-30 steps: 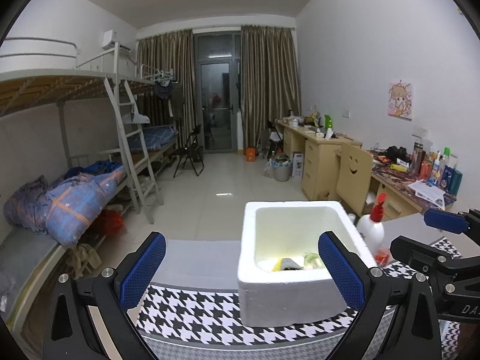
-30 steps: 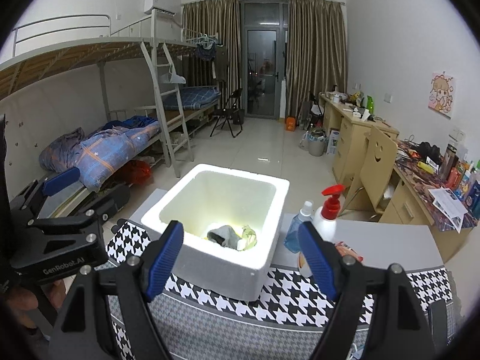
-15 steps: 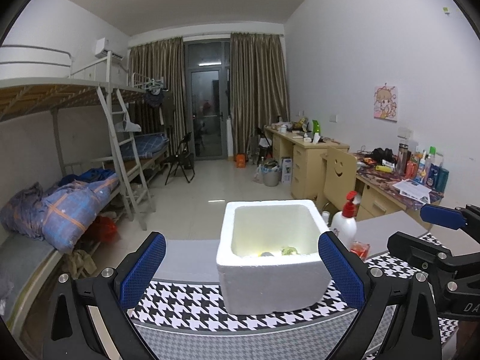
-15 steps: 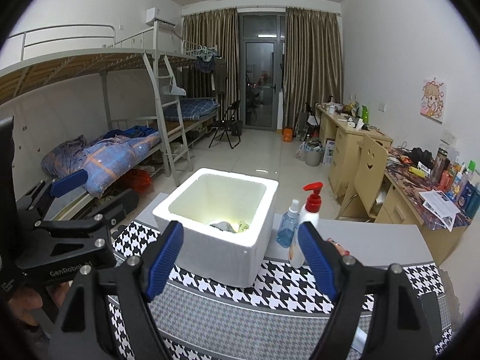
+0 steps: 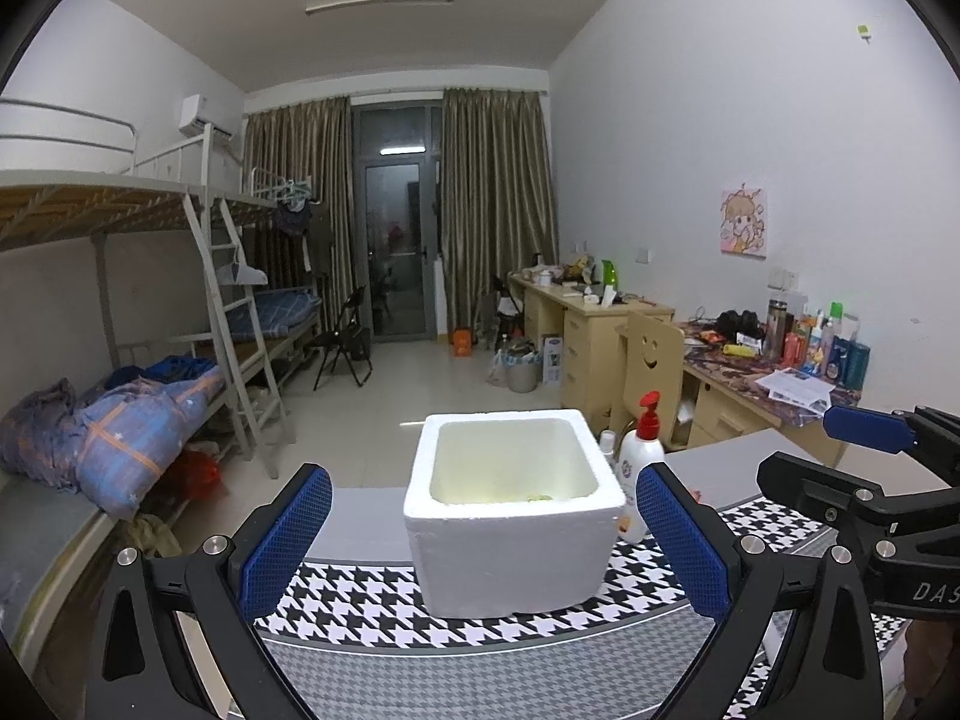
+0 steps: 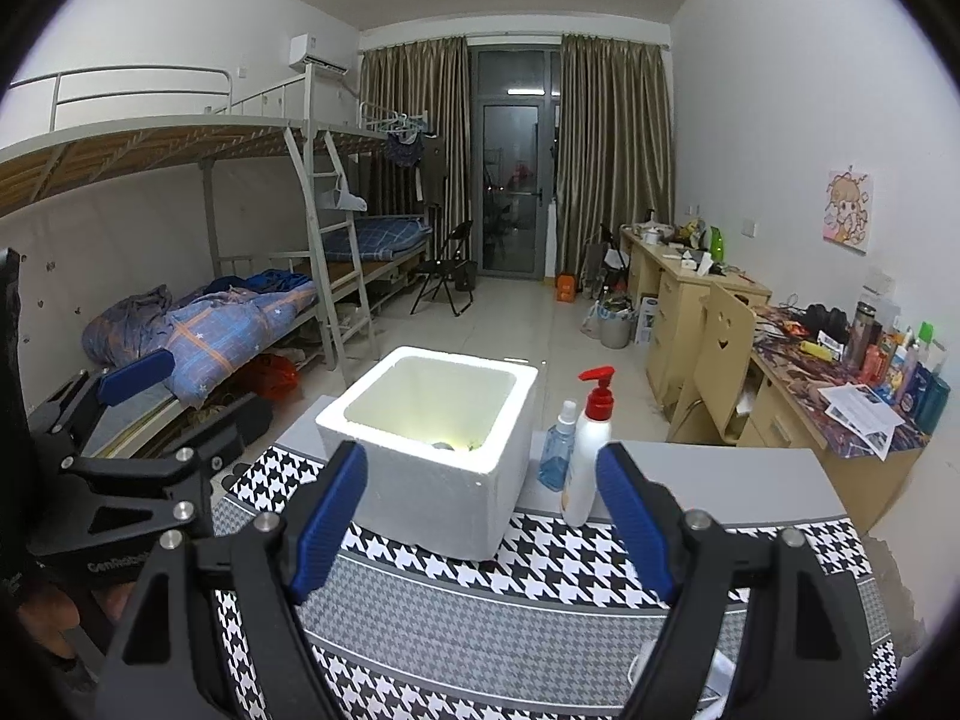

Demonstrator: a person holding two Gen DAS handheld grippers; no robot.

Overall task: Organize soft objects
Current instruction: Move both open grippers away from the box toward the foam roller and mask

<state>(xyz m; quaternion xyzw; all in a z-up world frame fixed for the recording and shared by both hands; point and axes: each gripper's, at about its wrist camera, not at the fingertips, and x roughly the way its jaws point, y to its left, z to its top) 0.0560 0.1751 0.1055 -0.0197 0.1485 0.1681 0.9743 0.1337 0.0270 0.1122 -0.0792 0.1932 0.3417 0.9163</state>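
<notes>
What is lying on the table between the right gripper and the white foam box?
Nothing: in the right wrist view, only bare houndstooth cloth lies between the open right gripper and the foam box.

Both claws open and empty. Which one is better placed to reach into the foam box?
Left, probably. The foam box sits centred ahead of the left claw. For the right claw the box lies left of centre, with the pump bottle crowding its right side.
</notes>
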